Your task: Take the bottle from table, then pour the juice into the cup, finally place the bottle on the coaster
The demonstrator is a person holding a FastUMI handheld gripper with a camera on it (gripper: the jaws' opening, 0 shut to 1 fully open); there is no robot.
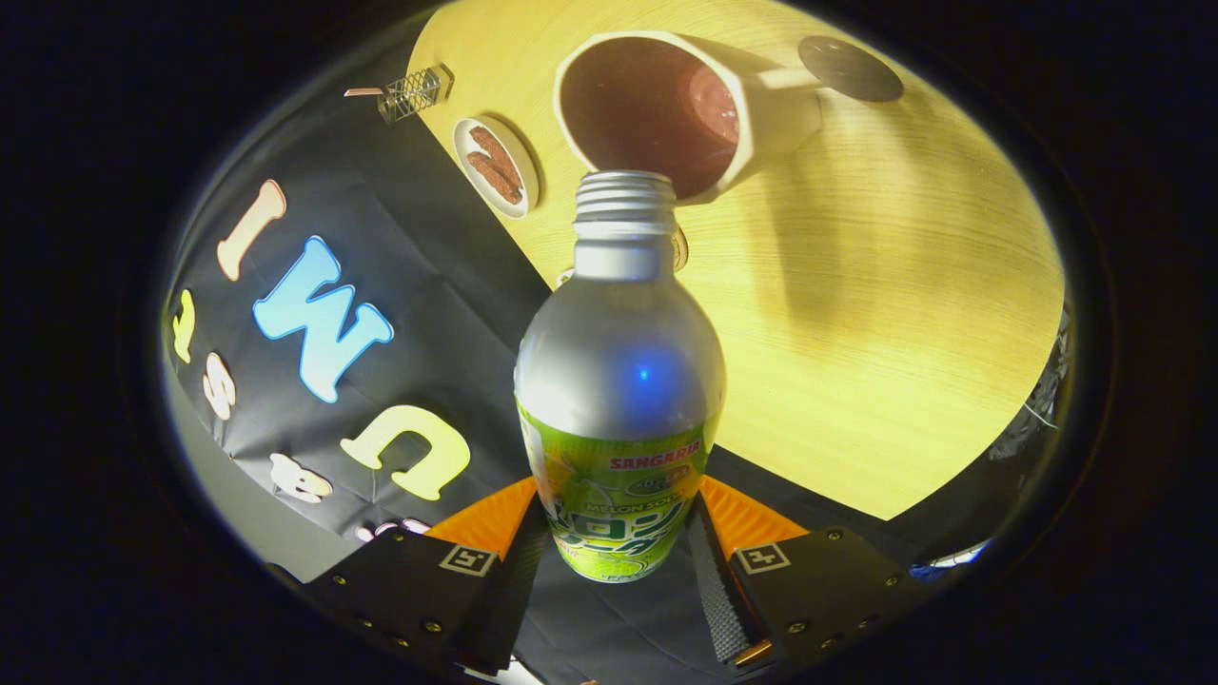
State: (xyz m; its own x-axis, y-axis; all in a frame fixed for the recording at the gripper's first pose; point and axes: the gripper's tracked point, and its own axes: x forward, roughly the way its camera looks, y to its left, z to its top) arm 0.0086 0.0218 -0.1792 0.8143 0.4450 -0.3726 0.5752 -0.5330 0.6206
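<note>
A silver bottle (620, 371) with a green label and an open threaded neck sits between my fingers, and my gripper (618, 542) is shut on the bottle's lower body. The whole view is rolled over, so the bottle is tipped with its mouth at the rim of a white cup (666, 109). The cup's inside looks dark. Just beyond the cup, by its handle, lies a dark round coaster (850, 68) on the pale wooden table (885, 314).
A small white dish (495, 166) with brown snack pieces lies on the table beside the cup. A little clear wire holder (414, 92) stands past the dish near the table's edge. The black booth cloth hangs behind the table.
</note>
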